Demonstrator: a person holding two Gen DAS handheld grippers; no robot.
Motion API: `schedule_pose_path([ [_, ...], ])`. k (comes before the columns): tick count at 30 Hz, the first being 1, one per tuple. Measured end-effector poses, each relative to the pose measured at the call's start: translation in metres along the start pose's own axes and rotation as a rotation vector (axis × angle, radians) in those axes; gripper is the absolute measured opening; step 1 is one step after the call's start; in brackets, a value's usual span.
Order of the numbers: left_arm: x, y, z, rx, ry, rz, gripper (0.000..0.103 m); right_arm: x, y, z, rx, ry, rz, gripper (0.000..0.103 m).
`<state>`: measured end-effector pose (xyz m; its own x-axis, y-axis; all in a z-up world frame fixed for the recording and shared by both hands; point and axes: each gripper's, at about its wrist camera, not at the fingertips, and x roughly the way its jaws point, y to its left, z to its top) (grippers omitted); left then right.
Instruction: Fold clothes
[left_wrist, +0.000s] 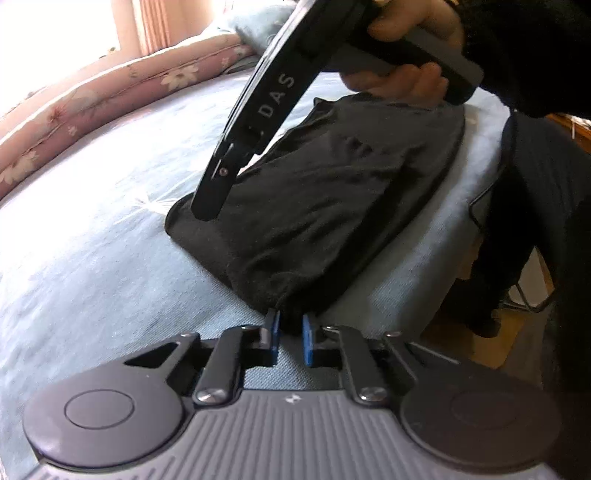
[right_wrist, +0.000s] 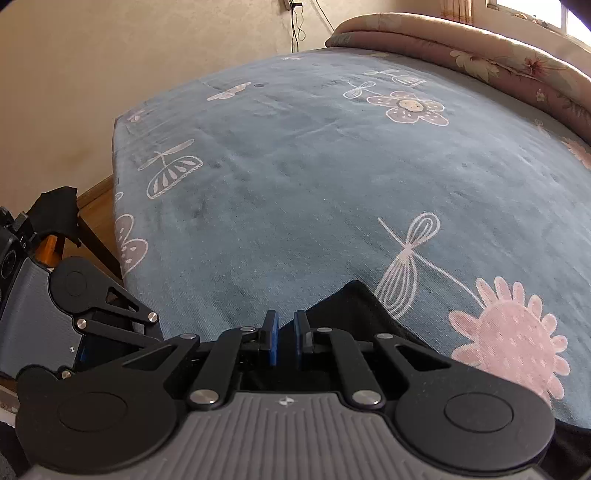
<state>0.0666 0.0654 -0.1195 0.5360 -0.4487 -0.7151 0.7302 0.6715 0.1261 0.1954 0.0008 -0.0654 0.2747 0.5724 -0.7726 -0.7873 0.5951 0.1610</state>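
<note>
Left gripper (left_wrist: 290, 328) pinched the dark garment's (left_wrist: 332, 206) near corner at the bed's (left_wrist: 92, 240) front edge – likely anchoring it. Right gripper (right_wrist: 285, 334) was narrow over the far corner – grip on cloth unclear, probably squaring the fold.

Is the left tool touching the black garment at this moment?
Touching. The left wrist view shows the left tool with a bunched corner of the black garment wedged between its blue pads, no gap visible on either side.
</note>
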Motion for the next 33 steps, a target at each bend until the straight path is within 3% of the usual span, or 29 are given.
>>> schedule_pose_path([
  [4,-0.004,0.007,-0.003,-0.047,-0.021,-0.023,0.002,0.010,-0.006,-0.003,0.004,0.018,-0.002,0.011],
  [8,-0.019,-0.005,-0.014,0.021,0.032,-0.024,0.000,0.031,-0.018,-0.008,0.049,0.053,-0.032,0.011],
  [10,-0.016,-0.006,-0.008,0.023,0.014,-0.018,0.000,0.035,-0.025,-0.009,0.084,0.042,-0.021,0.011],
  [12,-0.013,-0.006,-0.001,0.023,-0.006,-0.012,0.000,0.032,-0.027,-0.008,0.096,0.025,-0.010,0.012],
  [15,-0.008,-0.007,0.009,0.024,-0.035,-0.003,0.004,0.017,-0.025,-0.005,0.086,-0.024,-0.015,0.021],
  [21,0.002,-0.009,0.029,0.026,-0.093,0.015,0.008,-0.002,-0.027,-0.002,0.067,-0.051,-0.081,0.022],
  [23,0.017,-0.004,0.023,-0.017,-0.010,0.013,0.008,-0.002,-0.032,-0.003,0.082,-0.053,-0.083,0.023],
  [25,0.009,0.007,0.015,-0.126,-0.013,-0.049,0.008,-0.001,-0.037,-0.005,0.099,-0.051,-0.089,0.025],
  [27,-0.003,0.011,0.011,-0.166,0.014,-0.093,0.012,0.001,-0.041,-0.007,0.115,-0.054,-0.095,0.025],
  [31,-0.021,0.010,0.016,-0.133,-0.018,-0.053,0.016,0.002,-0.037,-0.009,0.131,-0.060,-0.014,0.025],
  [33,-0.019,0.015,0.019,-0.156,-0.048,-0.039,0.030,0.007,-0.024,-0.008,0.080,-0.045,0.038,0.025],
])
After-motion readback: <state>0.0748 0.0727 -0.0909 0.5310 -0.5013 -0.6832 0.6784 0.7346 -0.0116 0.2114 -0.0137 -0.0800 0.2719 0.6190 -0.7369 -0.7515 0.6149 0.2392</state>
